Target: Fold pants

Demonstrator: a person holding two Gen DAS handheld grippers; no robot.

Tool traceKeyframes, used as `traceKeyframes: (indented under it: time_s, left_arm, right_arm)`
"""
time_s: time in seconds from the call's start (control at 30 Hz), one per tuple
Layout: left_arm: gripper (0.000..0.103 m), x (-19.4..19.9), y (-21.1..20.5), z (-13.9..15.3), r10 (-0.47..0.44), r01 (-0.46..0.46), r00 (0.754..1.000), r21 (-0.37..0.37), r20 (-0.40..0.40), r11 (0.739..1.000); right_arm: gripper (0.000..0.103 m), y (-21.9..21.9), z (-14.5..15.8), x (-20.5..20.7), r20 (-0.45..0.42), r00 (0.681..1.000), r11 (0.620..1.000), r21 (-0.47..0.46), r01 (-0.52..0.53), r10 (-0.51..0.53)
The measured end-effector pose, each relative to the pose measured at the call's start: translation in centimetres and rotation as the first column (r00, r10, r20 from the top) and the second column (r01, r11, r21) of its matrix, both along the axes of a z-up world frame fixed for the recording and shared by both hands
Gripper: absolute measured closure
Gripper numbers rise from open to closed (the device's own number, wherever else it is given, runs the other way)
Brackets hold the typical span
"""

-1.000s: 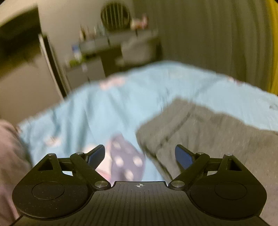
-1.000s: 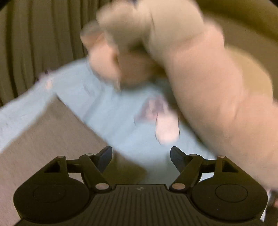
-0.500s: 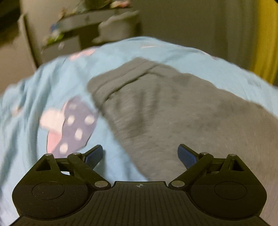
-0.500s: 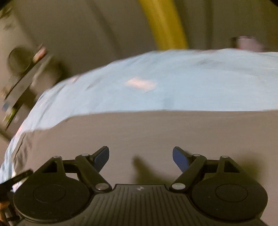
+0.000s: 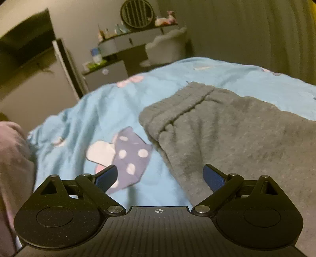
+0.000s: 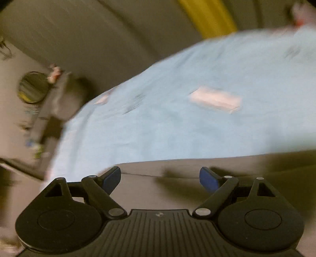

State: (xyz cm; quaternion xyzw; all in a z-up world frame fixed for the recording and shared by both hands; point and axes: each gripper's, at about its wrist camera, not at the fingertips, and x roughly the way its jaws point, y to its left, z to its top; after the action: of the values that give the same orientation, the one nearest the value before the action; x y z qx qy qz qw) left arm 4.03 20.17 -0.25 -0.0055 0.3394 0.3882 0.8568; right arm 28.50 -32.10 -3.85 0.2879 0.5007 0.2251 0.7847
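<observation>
Grey fleece pants (image 5: pixel 227 128) lie flat on a light blue bed cover (image 5: pixel 102 110), their ribbed waistband (image 5: pixel 177 110) toward the far left. My left gripper (image 5: pixel 160 178) is open and empty, hovering above the pants' near left edge. In the blurred right wrist view the pants (image 6: pixel 177 183) fill the lower part, with the bed cover (image 6: pixel 177 118) beyond. My right gripper (image 6: pixel 160 178) is open and empty just above the pants.
The bed cover has a purple spotted mushroom print (image 5: pixel 128 156). A dresser (image 5: pixel 118 49) with bottles and a round mirror (image 5: pixel 137 11) stands behind the bed beside a white chair (image 5: pixel 165 47). Curtains (image 5: pixel 246 35) hang at the back right. A pinkish cloth (image 5: pixel 11 154) lies at the left.
My left gripper has tilted back up, so the room shows again and the waistband sits farther off. My right gripper has swung left over the pants' far edge. Both stay open.
</observation>
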Motion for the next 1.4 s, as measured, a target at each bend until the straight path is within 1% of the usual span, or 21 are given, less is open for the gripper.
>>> traceKeyframes:
  time_s: [0.07,0.13,0.2,0.27,0.4,0.53,0.67,0.77,0.8,0.87,0.93,0.97,1.0,1.07,1.13,1.17,1.27,1.3,1.33,1.37,1.4]
  left_arm:
    - [0.004,0.1,0.0,0.0,0.013,-0.013,1.0,0.021,-0.006,1.0]
    - [0.004,0.4,0.0,-0.1,0.014,-0.014,1.0,0.031,-0.01,0.999]
    - [0.004,0.3,0.1,-0.1,0.018,-0.018,1.0,0.025,-0.013,1.0]
    - [0.004,0.4,0.2,-0.2,0.022,-0.022,1.0,0.02,-0.013,1.0]
    - [0.004,0.6,0.0,-0.5,0.022,-0.021,0.999,0.034,-0.025,0.999]
    - [0.003,0.6,-0.1,-0.5,0.024,-0.023,0.999,0.038,-0.025,0.999]
    - [0.003,0.8,-0.3,-0.7,0.026,-0.024,0.999,0.05,-0.028,0.998]
    - [0.003,1.0,-0.5,-0.8,0.022,-0.02,0.999,0.064,-0.032,0.998]
    - [0.003,1.0,-0.5,-0.9,0.021,-0.019,0.999,0.065,-0.032,0.998]
    - [0.002,1.0,-0.4,-0.9,0.021,-0.02,0.999,0.062,-0.028,0.998]
    - [0.002,0.9,-0.3,-0.9,0.022,-0.021,0.999,0.055,-0.024,0.998]
    - [0.002,0.9,-0.3,-0.9,0.022,-0.021,1.0,0.053,-0.022,0.998]
    - [0.002,0.9,-0.3,-0.9,0.023,-0.022,0.999,0.054,-0.022,0.998]
    - [0.002,0.9,-0.4,-0.9,0.021,-0.02,0.999,0.062,-0.026,0.998]
    - [0.002,1.0,-0.4,-1.0,0.021,-0.019,0.999,0.068,-0.029,0.997]
    - [0.002,1.1,-0.5,-1.0,0.021,-0.019,0.999,0.072,-0.031,0.997]
    - [0.002,1.0,-0.5,-1.0,0.021,-0.019,0.999,0.073,-0.03,0.997]
    - [0.002,1.0,-0.5,-1.0,0.021,-0.019,0.999,0.073,-0.029,0.997]
    - [0.002,1.0,-0.6,-1.0,0.021,-0.019,0.999,0.074,-0.027,0.997]
    - [0.002,1.0,-0.5,-1.0,0.02,-0.018,0.999,0.075,-0.028,0.997]
    - [0.002,1.0,-0.5,-1.0,0.019,-0.017,0.999,0.075,-0.027,0.997]
  right_arm:
    - [0.011,1.6,-1.3,2.1,-0.097,0.993,0.998,0.017,-0.061,0.062]
    - [0.007,3.2,-1.6,2.7,-0.156,0.979,0.991,0.059,-0.123,0.131]
    - [0.006,4.1,-1.7,4.0,-0.211,0.948,0.97,0.091,-0.223,0.238]
    - [0.004,5.2,-2.4,5.2,-0.255,0.922,0.956,0.109,-0.272,0.291]
    - [0.004,7.8,-3.7,6.1,-0.323,0.876,0.93,0.205,-0.304,0.358]
    - [0.004,10.7,-4.7,7.4,-0.37,0.842,0.908,0.301,-0.292,0.394]
    - [0.004,11.5,-5.2,8.4,-0.396,0.856,0.918,0.347,-0.194,0.331]
    - [0.004,9.2,-4.6,9.0,-0.334,0.917,0.905,0.42,-0.062,0.218]
    - [0.004,8.0,-4.4,9.1,-0.307,0.938,0.887,0.461,-0.002,0.162]
    - [0.004,6.3,-4.3,8.9,-0.276,0.958,0.87,0.488,0.072,0.076]
    - [0.004,4.6,-2.5,8.1,-0.133,0.989,0.908,0.402,0.116,-0.068]
    - [0.004,4.0,-2.0,8.0,-0.115,0.988,0.917,0.373,0.143,-0.108]
    - [0.004,3.6,-1.8,7.9,-0.145,0.983,0.91,0.382,0.16,-0.112]
    - [0.004,4.0,-1.0,7.0,-0.143,0.99,0.882,0.463,0.085,-0.021]
    - [0.004,6.4,0.5,5.4,-0.087,0.99,0.899,0.433,-0.063,0.111]
    - [0.004,7.5,0.6,4.5,-0.087,0.981,0.902,0.415,-0.123,0.174]
    - [0.004,9.3,-1.1,2.5,-0.188,0.947,0.916,0.359,-0.18,0.26]
    - [0.007,9.8,-1.6,2.6,-0.191,0.953,0.941,0.291,-0.176,0.237]
    - [0.013,9.7,-1.3,3.0,-0.151,0.971,0.963,0.225,-0.151,0.187]
    - [0.022,9.1,-0.4,3.3,-0.055,0.993,0.99,0.097,-0.101,0.106]
    - [0.022,8.3,0.7,3.1,0.045,0.999,0.998,-0.06,0.009,-0.006]
